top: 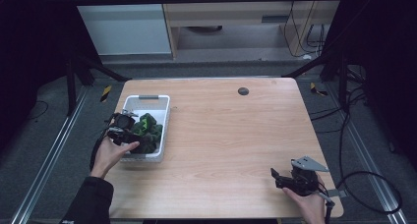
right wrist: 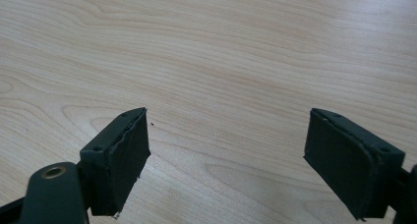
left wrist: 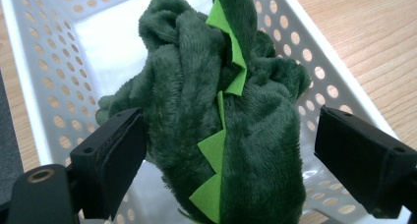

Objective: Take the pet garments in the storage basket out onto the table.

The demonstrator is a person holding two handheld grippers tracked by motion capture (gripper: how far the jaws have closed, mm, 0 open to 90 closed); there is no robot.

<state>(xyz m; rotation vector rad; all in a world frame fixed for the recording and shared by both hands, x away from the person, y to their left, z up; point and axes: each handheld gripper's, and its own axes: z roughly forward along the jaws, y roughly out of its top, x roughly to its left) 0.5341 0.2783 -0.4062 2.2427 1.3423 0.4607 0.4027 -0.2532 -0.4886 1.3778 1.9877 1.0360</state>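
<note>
my left jaws straddle a green plush in the basket, my right ones idle over bare wood

nearest me, the right gripper (top: 282,179) sits low at the near right of the surface (top: 231,135), jaws spread wide with nothing between them; i judge it parked out of the way. further out at the left, the left gripper (top: 129,134) reaches into the white perforated basket (top: 164,117), its jaws apart on either side of the dark green plush toy (left wrist: 221,130) with lime felt spikes. the toy fills the gap; the left pad (left wrist: 115,157) looks just beside the fur, the right one apart. beyond, a small dark disc (top: 243,91).
</note>
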